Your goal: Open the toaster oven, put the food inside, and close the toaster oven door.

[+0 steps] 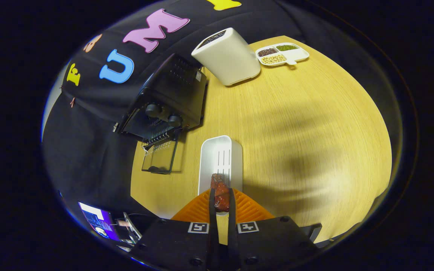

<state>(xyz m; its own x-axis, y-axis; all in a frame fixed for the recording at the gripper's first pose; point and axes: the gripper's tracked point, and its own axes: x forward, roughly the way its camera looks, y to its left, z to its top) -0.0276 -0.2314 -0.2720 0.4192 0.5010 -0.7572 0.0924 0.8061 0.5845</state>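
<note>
We have the tool (221, 201) clamped on the food (221, 192), a dark reddish chunk that looks like a piece of glazed meat, with a finger pressing on each side of it. It hangs between the fingers right above the near end of a long white tray (220, 160), which lies on the desk (307, 124) just ahead of us.

We judge the food to be light and somewhat soft, with a glossy surface that may be slippery, so a grip across its middle with steady but gentle pressure suits it best; squeeze too hard and it could deform or squirt out. Its lumpy shape gives the fingers something to bite on.

The toaster oven (166, 99) stands far and to the left of the tray, a black box with two knobs on its front. Its glass door (160, 157) is dropped open toward us and lies low over the desk, so the opening is ready to take the food.

The desk is round, pale wood with a fine grain, flat and matte, crossed by soft shadows. Farther back stands a tall white box (227, 56), and beyond it to the right a white divided dish (283, 54) holding beans or seeds in three sorts. A lit screen (98, 222) sits off the desk at the near left.
</note>
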